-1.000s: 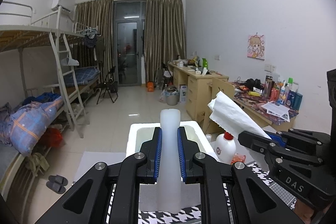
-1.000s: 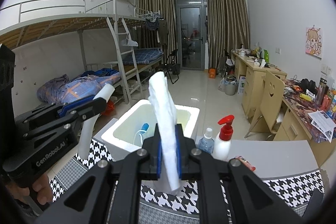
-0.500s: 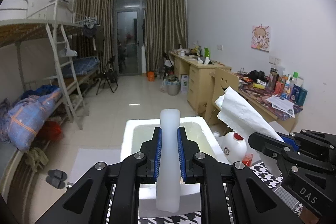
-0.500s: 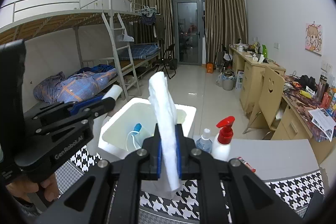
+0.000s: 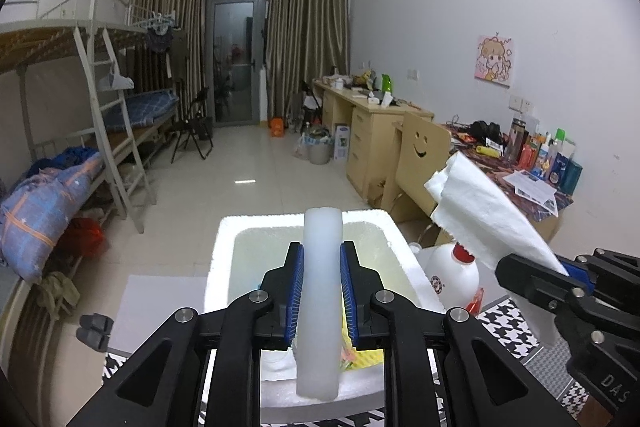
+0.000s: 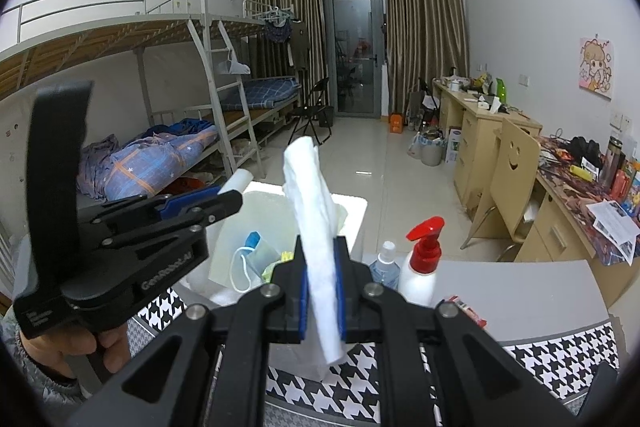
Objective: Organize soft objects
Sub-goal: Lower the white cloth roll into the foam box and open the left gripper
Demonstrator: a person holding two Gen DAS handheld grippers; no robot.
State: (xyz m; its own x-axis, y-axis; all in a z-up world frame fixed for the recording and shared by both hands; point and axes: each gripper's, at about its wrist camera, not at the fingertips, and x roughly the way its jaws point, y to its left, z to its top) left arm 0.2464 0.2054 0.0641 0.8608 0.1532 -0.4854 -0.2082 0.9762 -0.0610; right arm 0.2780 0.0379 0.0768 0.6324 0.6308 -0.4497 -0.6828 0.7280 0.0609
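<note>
- Left wrist view: my left gripper (image 5: pixel 320 291) is clamped on a white foam roll (image 5: pixel 321 301), upright between the blue pads. Against a second ago, the white foam box (image 5: pixel 218 259) sits larger and closer below it; I've carried the roll forward over the opening.
- Right wrist view: my right gripper (image 6: pixel 320 291) is pinched fully closed on a folded white tissue (image 6: pixel 316 231), barely moved, hanging short of the box rim.
- Box already holds a face mask (image 6: pixel 244 267).
- My read: roll goes in first, tissue after.
</note>
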